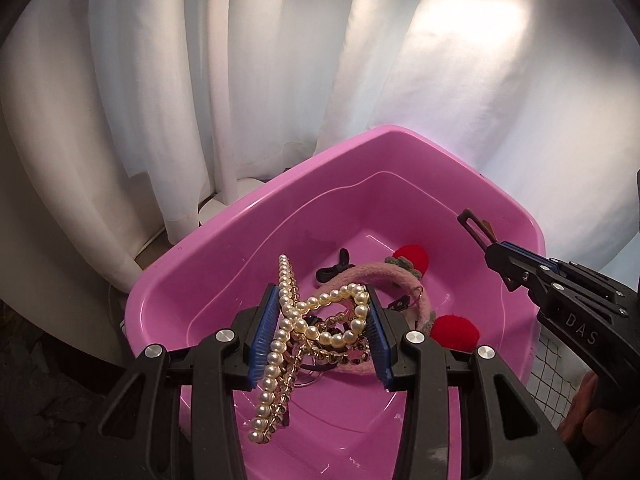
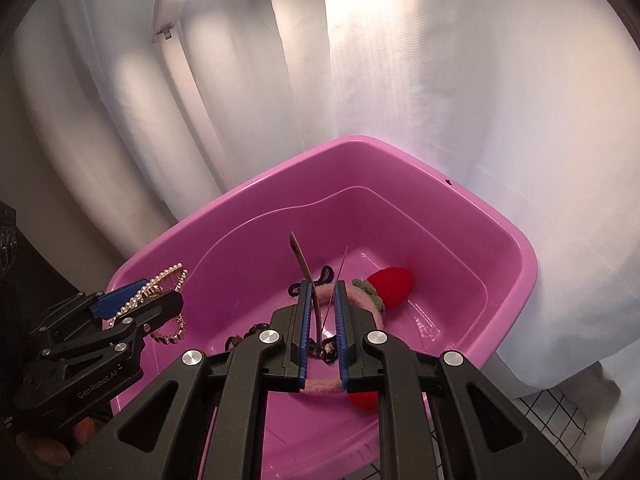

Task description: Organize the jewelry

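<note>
Jaws clamp pearl strands (image 1: 320, 320) left, thin clip (image 2: 306, 276) right — over pink tub (image 1: 224, 240), white curtain (image 1: 200, 80) behind.

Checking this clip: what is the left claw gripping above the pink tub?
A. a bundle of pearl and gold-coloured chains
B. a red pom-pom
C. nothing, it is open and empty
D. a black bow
A: in the left wrist view the left claw has its blue pads pressed on the tangle of pearl and gold-coloured chains, over the pink tub.
</note>
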The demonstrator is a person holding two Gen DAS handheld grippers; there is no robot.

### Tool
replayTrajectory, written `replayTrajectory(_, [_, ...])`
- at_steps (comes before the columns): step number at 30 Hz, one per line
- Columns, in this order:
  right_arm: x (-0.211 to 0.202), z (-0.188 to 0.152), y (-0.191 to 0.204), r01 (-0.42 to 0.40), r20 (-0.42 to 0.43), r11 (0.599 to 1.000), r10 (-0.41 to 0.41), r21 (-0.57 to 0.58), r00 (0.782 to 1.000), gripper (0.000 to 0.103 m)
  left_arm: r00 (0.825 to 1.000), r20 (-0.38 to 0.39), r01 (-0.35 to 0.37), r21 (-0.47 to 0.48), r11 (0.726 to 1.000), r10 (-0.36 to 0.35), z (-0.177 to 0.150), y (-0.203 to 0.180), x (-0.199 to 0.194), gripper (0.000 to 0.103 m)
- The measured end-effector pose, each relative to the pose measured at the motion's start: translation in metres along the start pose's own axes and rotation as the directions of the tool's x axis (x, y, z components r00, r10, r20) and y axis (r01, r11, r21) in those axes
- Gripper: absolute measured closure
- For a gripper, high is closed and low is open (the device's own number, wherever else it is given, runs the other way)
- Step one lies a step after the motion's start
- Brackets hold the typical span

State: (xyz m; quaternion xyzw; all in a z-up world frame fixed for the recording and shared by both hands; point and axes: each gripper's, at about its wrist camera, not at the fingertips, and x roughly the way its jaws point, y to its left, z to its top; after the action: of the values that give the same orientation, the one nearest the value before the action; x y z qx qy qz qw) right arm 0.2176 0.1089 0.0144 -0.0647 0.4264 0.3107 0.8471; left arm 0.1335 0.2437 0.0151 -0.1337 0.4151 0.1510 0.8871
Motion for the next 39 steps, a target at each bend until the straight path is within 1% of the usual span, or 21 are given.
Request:
replayTrajectory(2, [0.008,0.002,0.0,0.0,-0.023,1.0,0.0,-0.001,1.0,0.092,1.0,-0.022,0.002,-0.012,1.0,-0.002,0.001,0.003,0.006,0.062])
replayTrajectory(5, [0.019,0.003,0.0,0.007,-0.055,1.0,-0.008,-0.006,0.998,0.091,0.999,-0.048,-0.017,-0.015,1.0,0.016,0.001,0.005,0.015,0.062])
replayTrajectory(7, [0.026,0.005,-0.001,0.013,-0.073,1.0,-0.014,-0.004,0.997,0.091,0.998,-0.066,-0.013,-0.02,1.0,0.012,0.001,0.006,0.019,0.062])
replayTrajectory(10, [0.033,0.007,-0.002,0.021,-0.082,1.0,-0.022,-0.007,0.996,0.091,0.997,-0.075,-0.023,-0.021,1.0,0.021,0.002,0.007,0.024,0.062])
replayTrajectory(13, [0.036,0.008,0.0,0.03,-0.092,0.999,-0.031,-0.009,0.995,0.091,0.996,-0.087,-0.018,-0.021,1.0,0.016,0.003,0.009,0.029,0.061])
replayTrajectory(15, [0.037,0.009,0.001,0.039,-0.098,0.999,-0.04,-0.011,0.994,0.09,0.997,-0.073,-0.035,-0.005,0.999,0.035,0.004,0.008,0.027,0.061])
replayTrajectory(17, [0.037,0.01,0.001,0.053,-0.104,0.999,-0.054,-0.013,0.993,0.079,0.997,-0.062,-0.038,-0.003,0.999,0.038,0.007,0.008,0.024,0.045])
replayTrajectory(18, [0.037,0.011,0.001,0.058,-0.101,0.998,-0.058,-0.011,0.993,0.063,0.998,-0.053,-0.036,-0.011,0.999,0.036,0.008,0.009,0.022,0.027])
replayTrajectory(19, [0.035,0.012,0.002,0.056,-0.095,0.998,-0.057,-0.008,0.994,0.052,0.998,-0.043,-0.036,-0.02,0.999,0.035,0.008,0.01,0.02,0.02])
replayTrajectory(21, [0.033,0.013,0.002,0.062,-0.085,0.998,-0.062,-0.003,0.994,0.049,0.999,-0.039,-0.039,-0.033,0.999,0.037,0.009,0.013,0.017,0.02])
replayTrajectory(27, [0.026,0.014,-0.002,0.067,-0.072,0.998,-0.066,0.009,0.995,0.043,0.997,-0.06,-0.05,-0.044,0.998,0.047,0.008,0.018,0.016,0.019])
replayTrajectory(30, [0.023,0.013,-0.001,0.07,-0.07,0.998,-0.07,0.005,0.995,0.043,0.996,-0.062,-0.06,-0.045,0.997,0.058,0.005,0.019,0.014,0.018])
replayTrajectory(36, [0.017,0.009,0.004,0.074,-0.063,0.997,-0.074,-0.003,0.995,0.043,0.993,-0.051,-0.111,-0.038,0.993,0.109,0.001,0.02,0.008,0.018])
replayTrajectory(39, [0.015,0.007,0.008,0.078,-0.06,0.997,-0.078,-0.012,0.995,0.042,0.993,-0.053,-0.108,-0.042,0.993,0.106,0.001,0.021,0.005,0.018])
